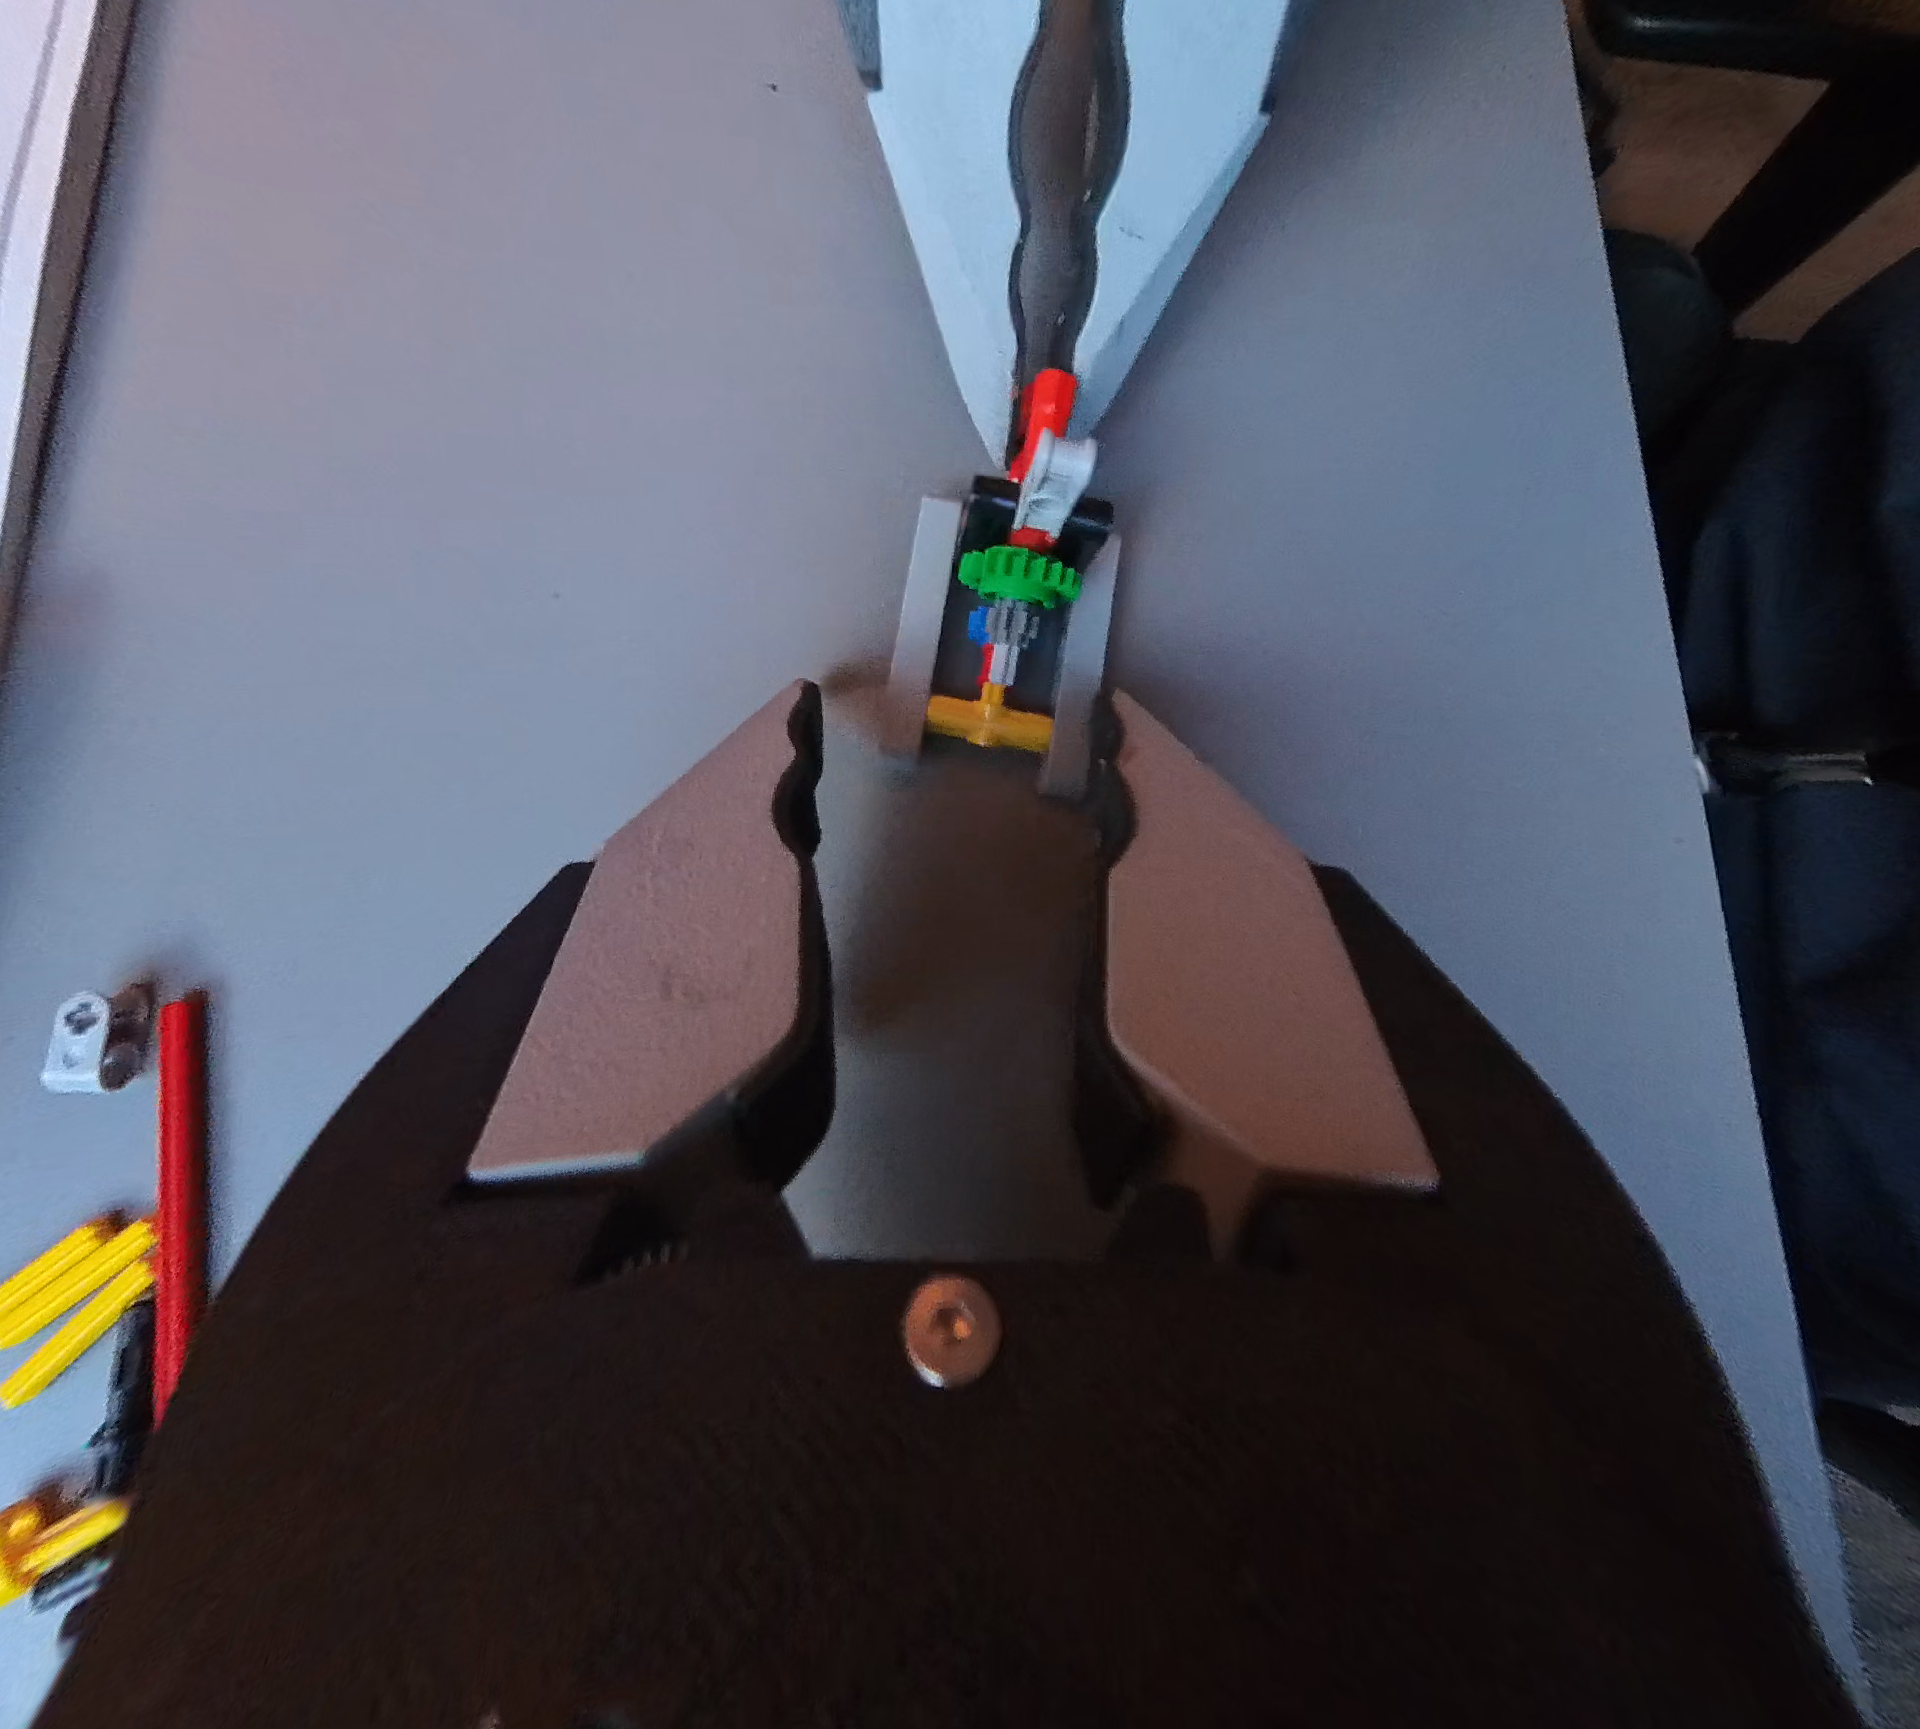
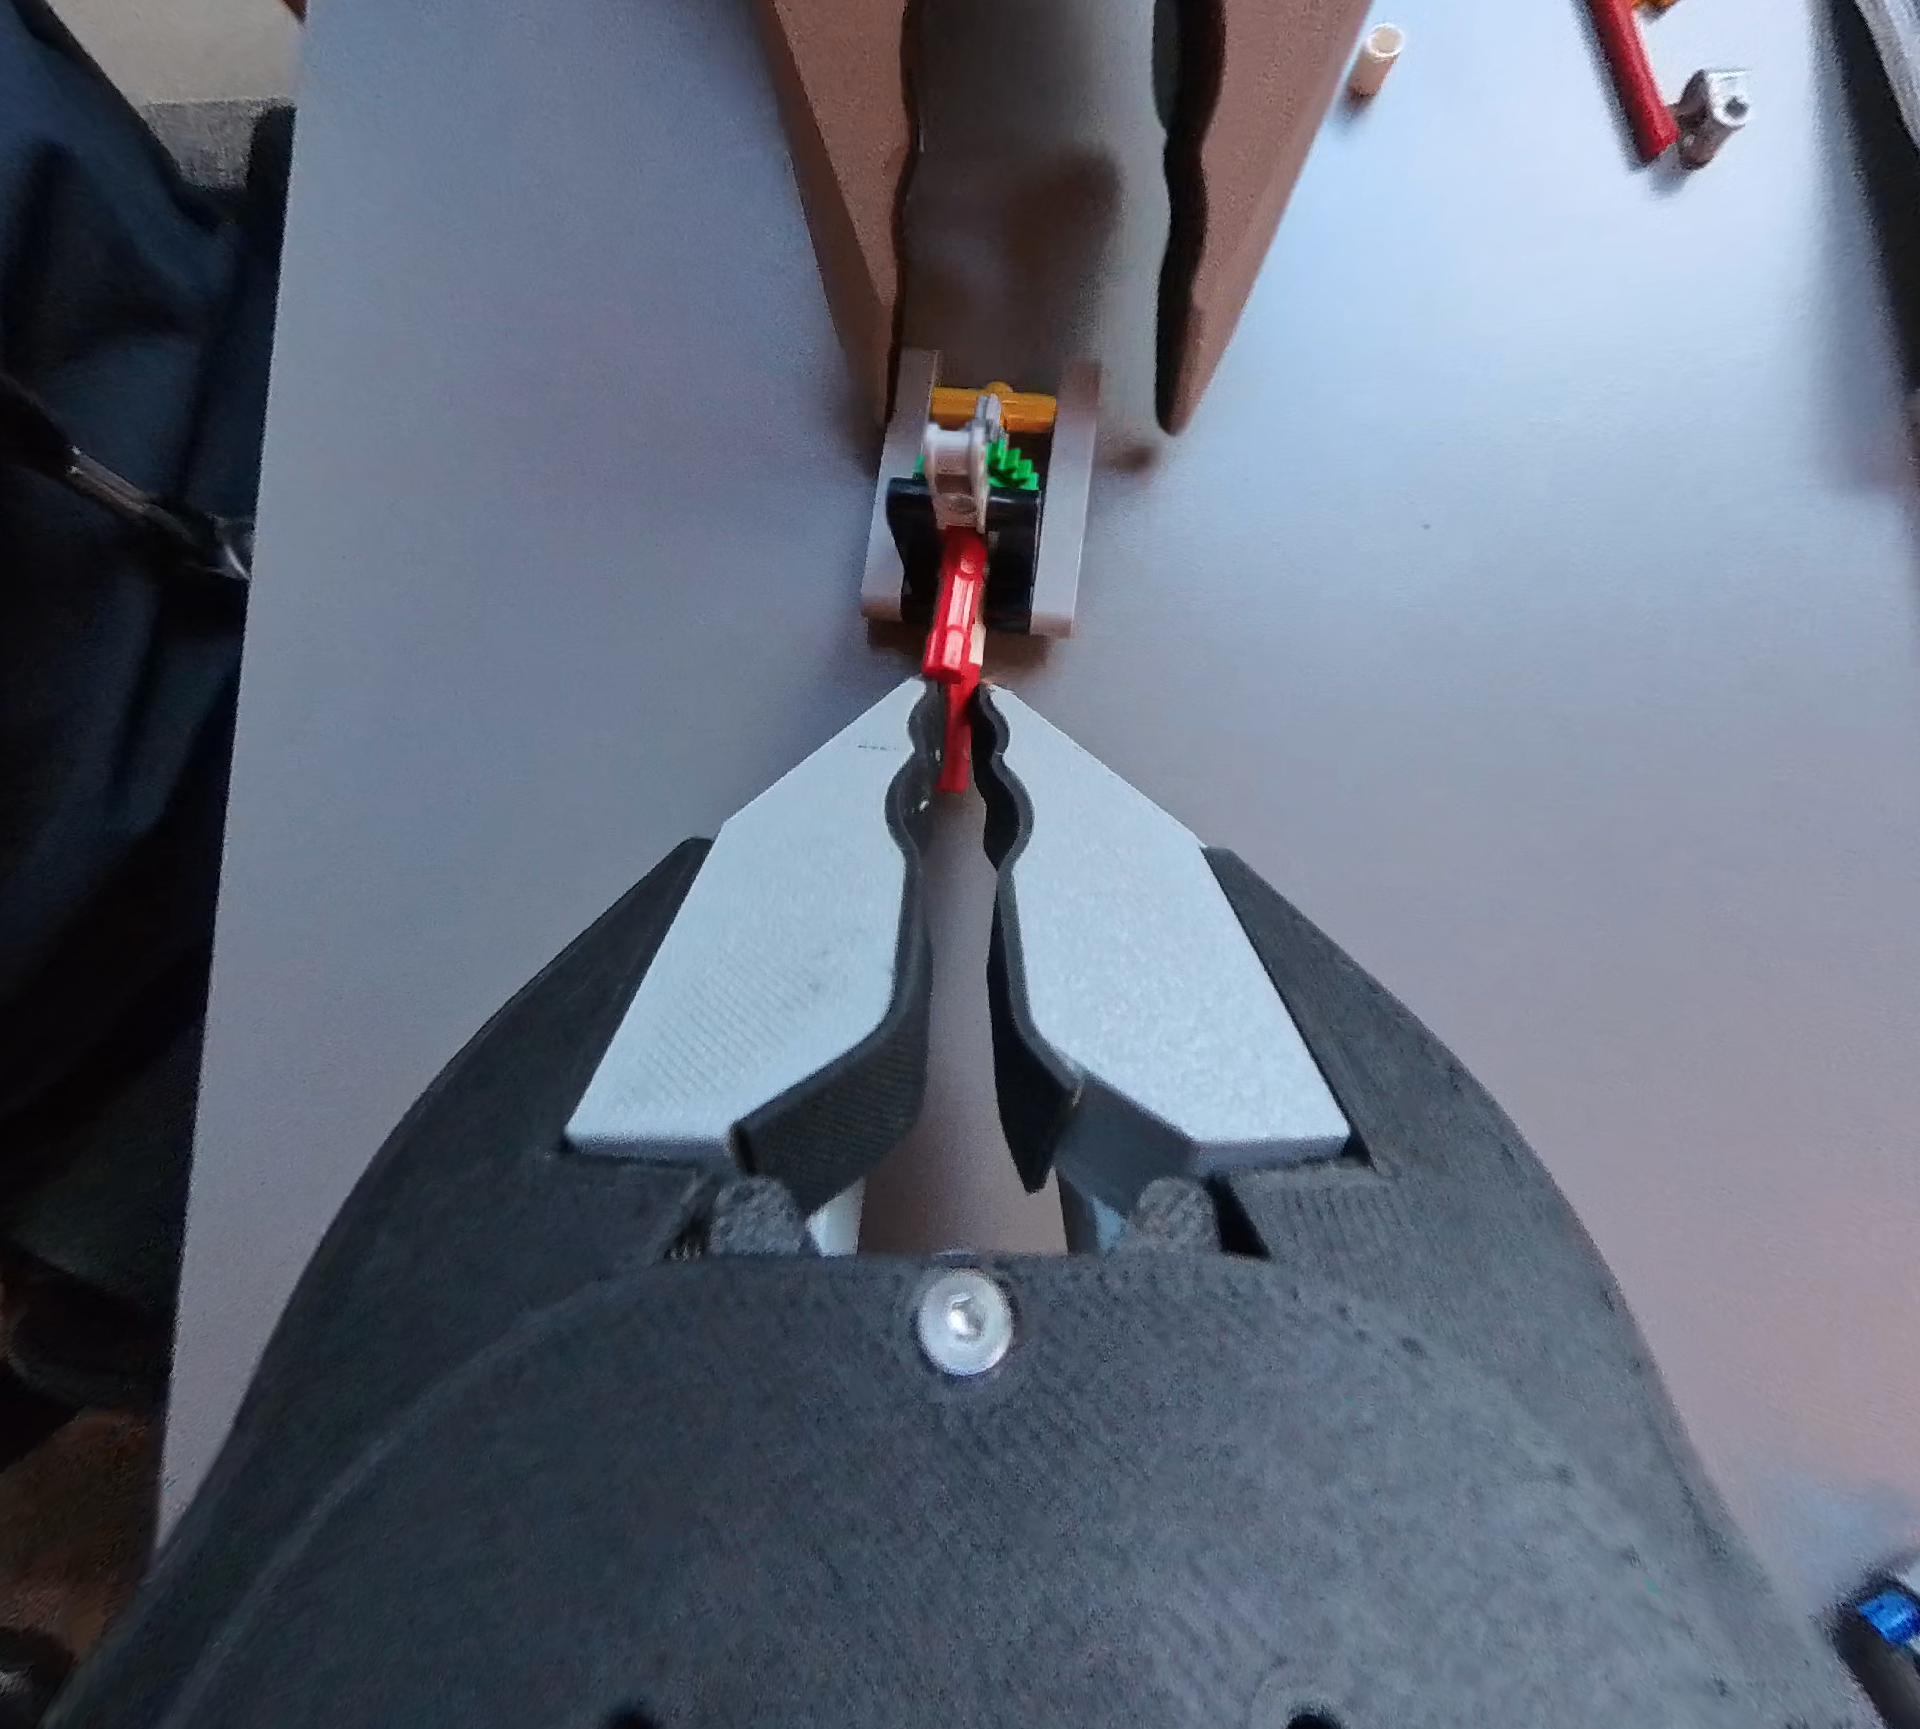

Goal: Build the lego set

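My right tongs (image 2: 951,723) pinch the red axle (image 2: 958,609) of the gear frame (image 2: 977,505); my left tongs (image 1: 956,744) stand released, straddling the frame's other end on the worktop (image 1: 520,432).

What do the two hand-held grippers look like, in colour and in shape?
The left gripper has a rounded black body, two brown wedge-shaped fingers with wavy black pads, and one copper-coloured screw. The right gripper has a textured dark grey body, light grey fingers, similar wavy pads and a silver screw.

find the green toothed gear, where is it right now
Middle of both views, the green toothed gear sits inside the small grey-sided frame, between a yellow crosspiece and a light grey connector.
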### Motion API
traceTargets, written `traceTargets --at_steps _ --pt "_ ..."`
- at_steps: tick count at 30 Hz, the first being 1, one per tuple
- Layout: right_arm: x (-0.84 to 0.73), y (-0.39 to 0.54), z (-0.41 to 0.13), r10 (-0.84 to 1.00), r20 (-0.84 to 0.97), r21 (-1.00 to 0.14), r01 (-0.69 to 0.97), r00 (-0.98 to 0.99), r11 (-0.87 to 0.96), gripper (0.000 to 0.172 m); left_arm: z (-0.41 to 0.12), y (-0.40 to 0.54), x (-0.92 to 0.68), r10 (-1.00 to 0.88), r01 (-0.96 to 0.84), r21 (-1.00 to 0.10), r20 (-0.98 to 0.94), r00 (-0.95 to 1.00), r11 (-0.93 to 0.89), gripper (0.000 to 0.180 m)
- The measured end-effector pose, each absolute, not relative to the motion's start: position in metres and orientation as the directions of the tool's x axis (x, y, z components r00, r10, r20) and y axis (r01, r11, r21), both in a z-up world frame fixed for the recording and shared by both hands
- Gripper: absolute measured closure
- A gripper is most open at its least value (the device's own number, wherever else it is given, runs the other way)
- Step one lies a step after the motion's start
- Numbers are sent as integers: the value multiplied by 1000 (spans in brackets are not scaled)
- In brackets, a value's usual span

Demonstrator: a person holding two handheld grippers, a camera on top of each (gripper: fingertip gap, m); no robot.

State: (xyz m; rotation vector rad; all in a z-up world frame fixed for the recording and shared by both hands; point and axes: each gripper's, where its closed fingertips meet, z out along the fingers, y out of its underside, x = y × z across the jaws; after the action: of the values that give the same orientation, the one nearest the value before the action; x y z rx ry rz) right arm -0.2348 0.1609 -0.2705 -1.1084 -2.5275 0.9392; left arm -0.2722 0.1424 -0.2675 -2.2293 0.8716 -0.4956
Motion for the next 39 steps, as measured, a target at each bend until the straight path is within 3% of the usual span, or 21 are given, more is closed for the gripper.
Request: traceTargets --at_steps 3,9,12,16,29,39 --pt "-234 159 -270 726 -98 -623 611 -680 488 170 -270 141 -266 -720 -458 -716 90 688 -527 125" --pt "-232 161 -270 734 -157 -620 644 -661 448 169 -269 137 -276 -720 -485 -696 66 691 -530 137" --pt "-231 160 -271 725 -166 -626 640 -668 446 169 -258 137 -275 -719 -416 -738 134 682 -532 163" --pt "-230 161 -271 718 -167 -621 638 -675 456 169 -245 138 -275 -722 -361 -782 157 674 -508 180" --pt "-229 160 -270 709 -202 -618 650 -675 443 169 -265 142 -265 -723 -461 -718 85 686 -522 180" --pt "-229 162 -271 712 -201 -622 649 -673 438 169 -264 135 -256 -683 -329 -702 304 664 -632 180"
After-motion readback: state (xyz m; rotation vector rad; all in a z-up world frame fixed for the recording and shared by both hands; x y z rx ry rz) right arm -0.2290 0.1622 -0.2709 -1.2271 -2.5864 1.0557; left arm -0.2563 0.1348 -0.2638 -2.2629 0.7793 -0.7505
